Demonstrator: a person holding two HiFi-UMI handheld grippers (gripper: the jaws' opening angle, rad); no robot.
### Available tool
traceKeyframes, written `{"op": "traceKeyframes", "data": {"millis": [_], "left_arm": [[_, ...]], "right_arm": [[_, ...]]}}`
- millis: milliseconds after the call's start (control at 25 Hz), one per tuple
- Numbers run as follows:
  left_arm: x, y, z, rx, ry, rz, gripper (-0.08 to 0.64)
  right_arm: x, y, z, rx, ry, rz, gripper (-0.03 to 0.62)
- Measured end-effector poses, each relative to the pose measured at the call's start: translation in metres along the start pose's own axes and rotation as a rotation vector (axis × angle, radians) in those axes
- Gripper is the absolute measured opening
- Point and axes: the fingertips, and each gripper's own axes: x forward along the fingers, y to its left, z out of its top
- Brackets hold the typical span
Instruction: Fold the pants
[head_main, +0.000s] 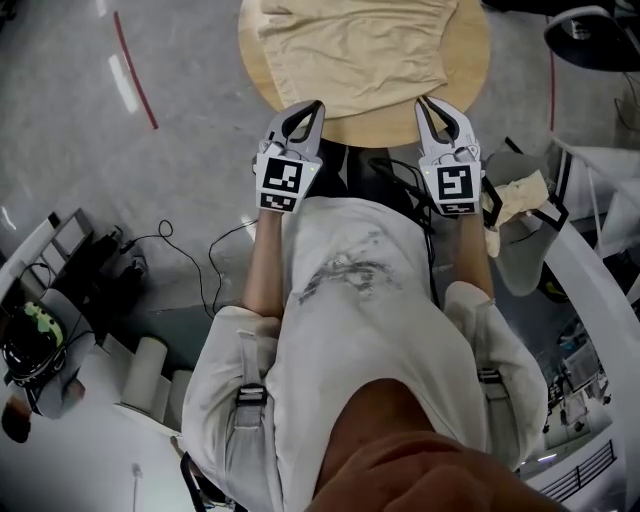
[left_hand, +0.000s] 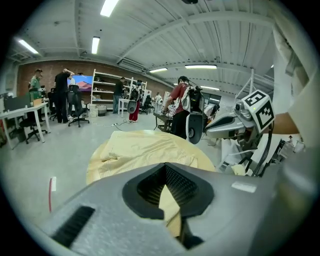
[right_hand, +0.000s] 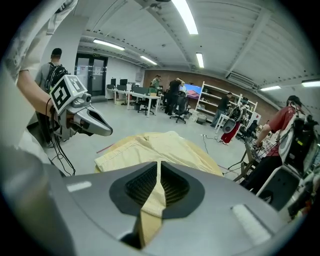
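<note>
Pale yellow pants (head_main: 350, 50) lie spread on a round wooden table (head_main: 474, 55). Both grippers sit at the table's near edge, one on each near corner of the cloth. My left gripper (head_main: 304, 108) is shut, and the left gripper view shows a strip of yellow cloth (left_hand: 168, 206) pinched between its jaws (left_hand: 165, 170). My right gripper (head_main: 433, 103) also has its jaws close together, with a wedge of the same cloth (right_hand: 154, 202) filling the thin gap (right_hand: 159, 167). The rest of the pants (right_hand: 155, 147) stretches away from both grippers.
Black cables (head_main: 215, 260) trail over the grey floor left of the person, and a red tape strip (head_main: 135, 70) marks it farther out. White equipment (head_main: 600, 250) stands close at the right. Several people (left_hand: 62, 92), desks and chairs fill the room beyond the table.
</note>
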Motion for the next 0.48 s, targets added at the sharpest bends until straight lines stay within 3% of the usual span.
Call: {"op": "traceKeyframes", "data": {"millis": [320, 480], "left_arm": [[0.031, -0.004, -0.036, 0.012, 0.102, 0.027, 0.008], [0.045, 0.008, -0.051, 0.035, 0.149, 0.035, 0.008]], "right_arm": [[0.013, -0.015, -0.031, -0.05, 0.049, 0.034, 0.044], [0.031, -0.021, -0.041, -0.119, 0.089, 0.037, 0.051]]}}
